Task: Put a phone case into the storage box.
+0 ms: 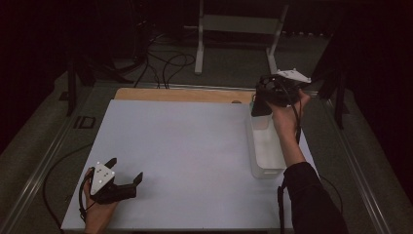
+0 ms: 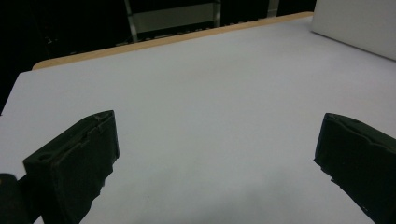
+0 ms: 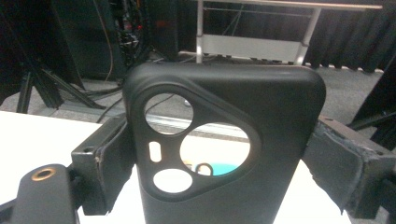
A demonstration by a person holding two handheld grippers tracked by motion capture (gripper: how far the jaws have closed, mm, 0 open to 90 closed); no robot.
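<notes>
A black phone case [image 3: 224, 140] with round camera cut-outs stands upright between the jaws of my right gripper [image 3: 219, 168], which is shut on it. From above, that right gripper [image 1: 263, 105] holds the case [image 1: 260, 108] over the far end of a white bin [image 1: 267, 146] at the table's right side. My left gripper [image 1: 127, 171] rests at the near left corner of the white table top [image 1: 185, 146], open, with nothing between its black fingers [image 2: 74, 158].
The white bin's wall [image 2: 355, 25] lies far right of the left gripper. A wooden strip [image 1: 185, 95] edges the table's far side. Cables and a white metal stand [image 1: 238, 29] are on the floor beyond. A dark sleeve [image 1: 311, 200] comes in at bottom right.
</notes>
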